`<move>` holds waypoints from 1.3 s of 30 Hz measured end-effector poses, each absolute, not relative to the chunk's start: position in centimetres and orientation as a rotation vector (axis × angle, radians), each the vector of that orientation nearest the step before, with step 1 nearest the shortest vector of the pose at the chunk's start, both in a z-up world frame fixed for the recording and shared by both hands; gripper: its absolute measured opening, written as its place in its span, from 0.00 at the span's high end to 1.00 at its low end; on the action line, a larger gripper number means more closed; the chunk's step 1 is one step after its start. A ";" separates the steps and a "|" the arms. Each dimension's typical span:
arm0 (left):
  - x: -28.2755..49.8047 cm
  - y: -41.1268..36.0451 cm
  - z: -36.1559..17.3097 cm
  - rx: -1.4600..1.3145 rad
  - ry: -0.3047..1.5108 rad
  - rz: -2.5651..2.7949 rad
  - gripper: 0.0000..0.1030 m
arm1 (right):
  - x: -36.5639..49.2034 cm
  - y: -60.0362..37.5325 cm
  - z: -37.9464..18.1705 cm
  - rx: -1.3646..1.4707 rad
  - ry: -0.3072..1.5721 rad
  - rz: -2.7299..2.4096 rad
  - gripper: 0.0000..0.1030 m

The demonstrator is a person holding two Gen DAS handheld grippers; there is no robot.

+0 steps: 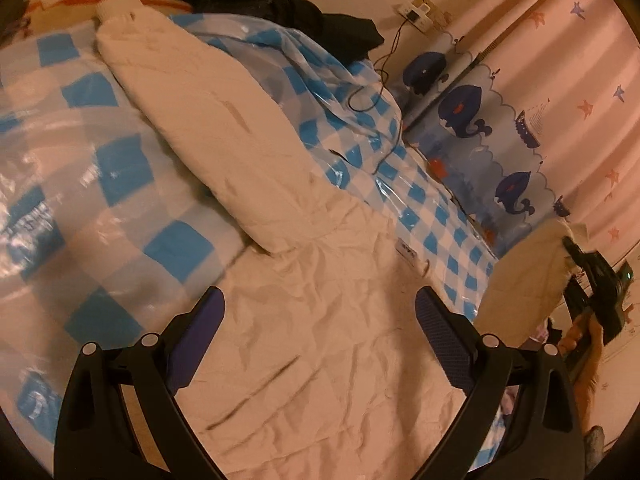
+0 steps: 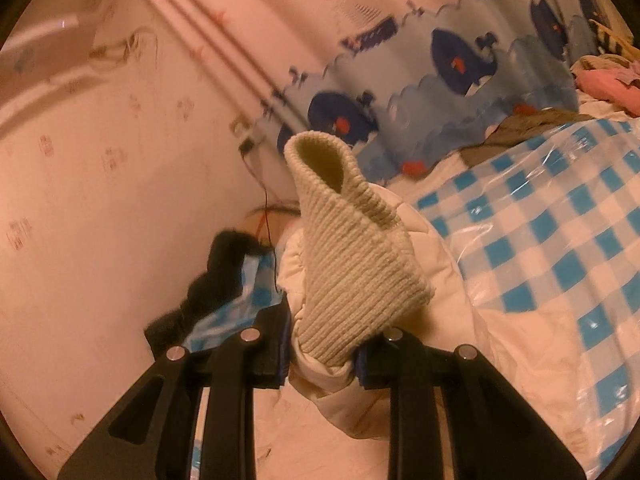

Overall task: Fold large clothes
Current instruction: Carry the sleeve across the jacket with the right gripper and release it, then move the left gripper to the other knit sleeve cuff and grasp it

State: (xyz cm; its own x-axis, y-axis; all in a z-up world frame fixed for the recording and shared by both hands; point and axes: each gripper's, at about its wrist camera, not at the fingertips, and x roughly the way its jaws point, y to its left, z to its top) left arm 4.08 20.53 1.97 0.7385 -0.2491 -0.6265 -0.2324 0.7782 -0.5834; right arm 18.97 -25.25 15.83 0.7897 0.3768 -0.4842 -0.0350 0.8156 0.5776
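A large cream padded jacket (image 1: 320, 300) lies spread on the checked bed. One sleeve (image 1: 208, 112) stretches to the far left, ending in a ribbed cuff (image 1: 116, 8). My left gripper (image 1: 320, 320) is open and empty just above the jacket body. My right gripper (image 2: 320, 356) is shut on the other sleeve at its ribbed knit cuff (image 2: 352, 256), which sticks up between the jaws. In the left wrist view the right gripper (image 1: 576, 264) holds that sleeve (image 1: 528, 280) lifted at the bed's right edge.
The bed has a blue-and-white checked cover under clear plastic (image 1: 100, 184). Dark clothes (image 1: 288, 4) lie at the far end. A whale-print curtain (image 1: 480, 128) and a wall socket with cable (image 1: 416, 12) are to the right. More clothes (image 2: 604, 80) are piled at far right.
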 end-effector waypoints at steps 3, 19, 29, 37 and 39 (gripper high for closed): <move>3.6 21.3 2.4 -0.672 0.752 -0.007 0.10 | 19.8 -21.7 13.4 0.535 0.680 0.237 0.76; 2.0 25.6 2.1 -0.743 0.744 -0.006 0.10 | 21.0 -9.0 -1.4 0.419 0.921 0.222 0.76; 2.1 25.9 1.7 -0.759 0.751 -0.012 0.09 | 20.6 -5.5 -6.1 0.308 1.020 0.218 0.72; 2.3 25.8 1.5 -0.757 0.759 -0.016 0.09 | 20.3 -3.7 -6.6 0.362 1.087 0.355 0.29; 2.3 25.8 1.5 -0.758 0.760 -0.016 0.09 | 19.5 -4.8 -4.5 0.410 1.006 0.404 0.29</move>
State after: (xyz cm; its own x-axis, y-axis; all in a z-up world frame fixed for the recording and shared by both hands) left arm 2.27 25.82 1.45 0.7378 -0.2748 -0.6165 -0.2483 0.7388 -0.6265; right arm 19.52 -4.75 -4.47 0.4753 0.5036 -0.7214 -0.1357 0.8521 0.5054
